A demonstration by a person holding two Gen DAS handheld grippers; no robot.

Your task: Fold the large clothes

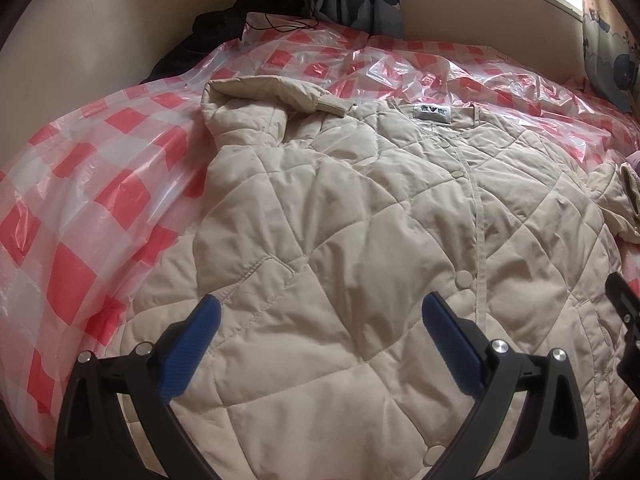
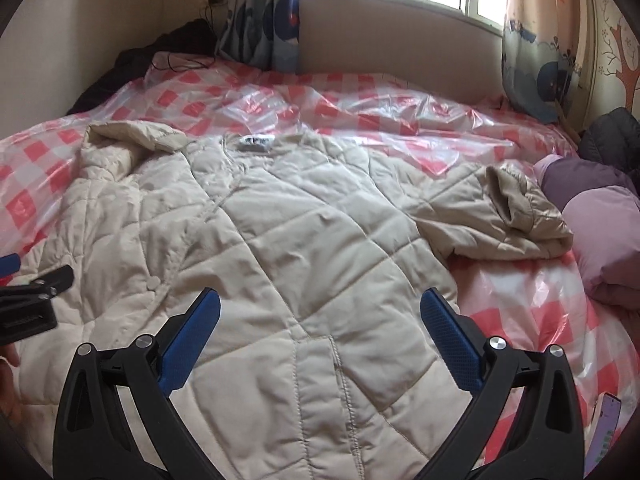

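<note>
While both jaws are gaping wide and holding nothing, the left gripper and right gripper are hovering over one beige quilted jacket.

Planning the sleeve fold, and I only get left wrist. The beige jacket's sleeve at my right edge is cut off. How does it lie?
Observer: The sleeve lies bunched out sideways on the checked plastic sheet, with its cuff opening showing.
Operator: Anything beside it?
Observer: A purple garment lies right next to the sleeve's end. I can't tell if they touch.
Operator: Right gripper state?
Observer: The right gripper has its jaws open and empty, over the lower part of the jacket.
</note>
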